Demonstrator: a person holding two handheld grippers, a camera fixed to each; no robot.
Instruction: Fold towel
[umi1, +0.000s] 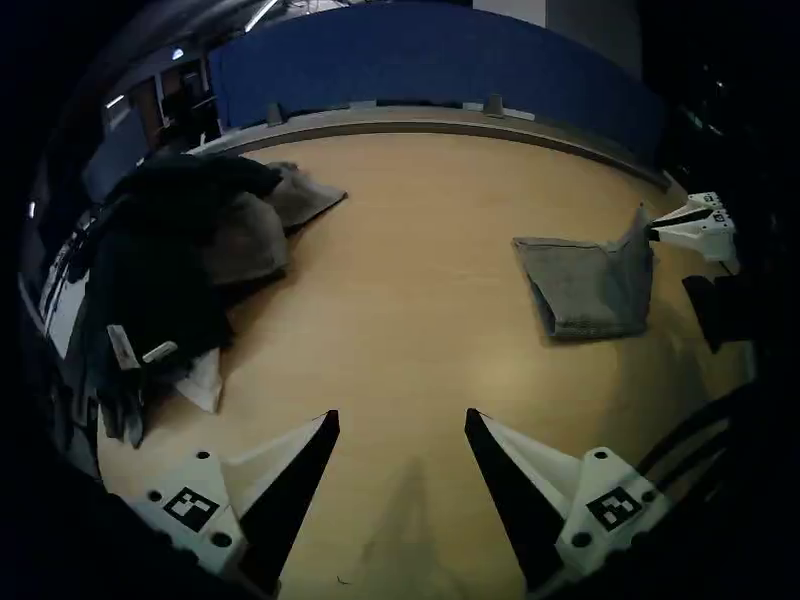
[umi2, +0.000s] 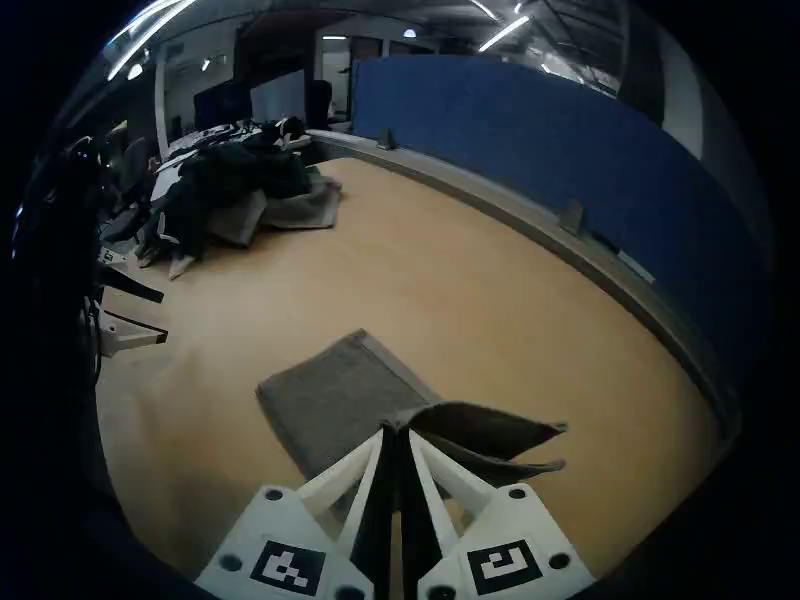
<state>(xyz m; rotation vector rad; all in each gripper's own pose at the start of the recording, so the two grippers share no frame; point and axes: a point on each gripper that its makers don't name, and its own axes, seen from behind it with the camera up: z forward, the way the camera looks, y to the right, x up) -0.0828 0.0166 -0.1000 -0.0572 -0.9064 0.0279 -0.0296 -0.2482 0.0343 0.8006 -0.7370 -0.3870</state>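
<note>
The right gripper (umi2: 400, 432) is pinched tight on a lifted edge of the grey towel (umi2: 335, 400), which lies just ahead of it on the table (umi2: 450, 280), apparently doubled — one fold looks done, another seems under way. The left gripper (umi1: 400, 440) gapes wide and empty, the towel well ahead to its right
</note>
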